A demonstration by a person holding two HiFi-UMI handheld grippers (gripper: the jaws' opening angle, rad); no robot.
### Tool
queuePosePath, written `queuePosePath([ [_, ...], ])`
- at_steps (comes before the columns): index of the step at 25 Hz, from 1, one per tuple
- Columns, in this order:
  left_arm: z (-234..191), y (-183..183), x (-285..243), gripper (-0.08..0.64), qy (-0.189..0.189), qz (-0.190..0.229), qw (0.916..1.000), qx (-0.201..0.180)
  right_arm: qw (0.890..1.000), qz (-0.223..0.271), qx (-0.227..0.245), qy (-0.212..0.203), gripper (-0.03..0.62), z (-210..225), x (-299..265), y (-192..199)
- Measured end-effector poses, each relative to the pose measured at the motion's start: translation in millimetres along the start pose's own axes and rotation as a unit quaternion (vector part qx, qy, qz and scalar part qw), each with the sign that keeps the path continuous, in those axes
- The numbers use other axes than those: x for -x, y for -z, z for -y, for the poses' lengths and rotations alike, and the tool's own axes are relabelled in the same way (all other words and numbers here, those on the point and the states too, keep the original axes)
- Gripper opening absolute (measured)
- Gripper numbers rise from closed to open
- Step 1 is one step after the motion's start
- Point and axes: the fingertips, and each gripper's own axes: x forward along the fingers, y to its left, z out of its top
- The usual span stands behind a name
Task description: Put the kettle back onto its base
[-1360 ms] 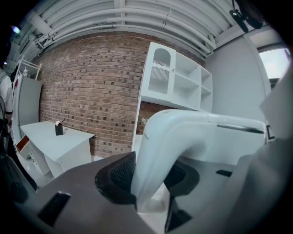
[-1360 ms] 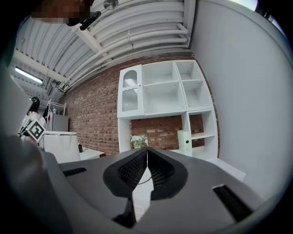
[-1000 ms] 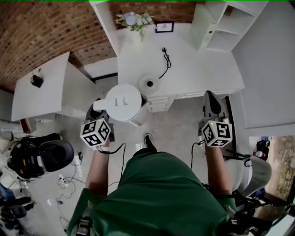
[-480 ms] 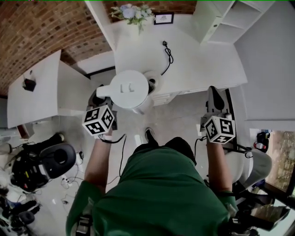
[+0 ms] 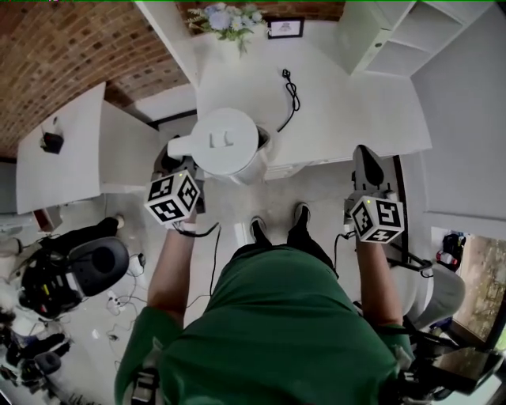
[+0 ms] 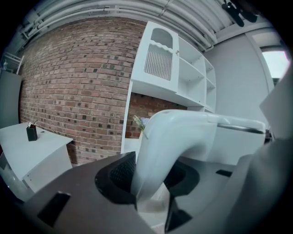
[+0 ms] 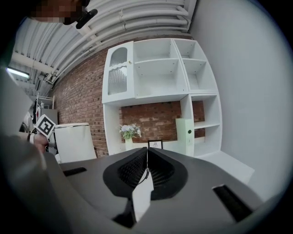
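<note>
The white kettle hangs over the near edge of the white desk, lid up and handle pointing left. My left gripper is shut on that handle; in the left gripper view the handle fills the gap between the pads. Only a sliver of the round base shows at the kettle's right side, with its black cord trailing across the desk. My right gripper is shut and holds nothing, off to the right in front of the desk; in its own view the kettle is at the left.
A vase of flowers, a small picture frame and a white shelf unit stand at the back of the desk. A white side table is at the left. Black gear lies on the floor at the left.
The person has stepped toward the desk. The left gripper has carried the kettle forward until it covers most of the base. The right gripper moved forward too, still shut.
</note>
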Motion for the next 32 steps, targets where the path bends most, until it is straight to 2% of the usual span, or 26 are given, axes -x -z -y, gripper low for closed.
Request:
queuePosePath([
  [8, -12, 0, -58, 0.158, -0.031, 0.002, 0.9994, 0.012, 1.000, -0.018, 0.002, -0.016, 0.023, 26, -62, -7],
  [14, 13, 11, -69, 0.158, -0.042, 0.005, 0.9991, 0.001, 1.000, -0.024, -0.005, -0.013, 0.023, 61, -51, 3],
  [32, 37, 28, -111, 0.158, -0.024, 0.004, 0.9995, -0.022, 0.999, -0.044, -0.016, -0.003, 0.023, 79, -52, 22],
])
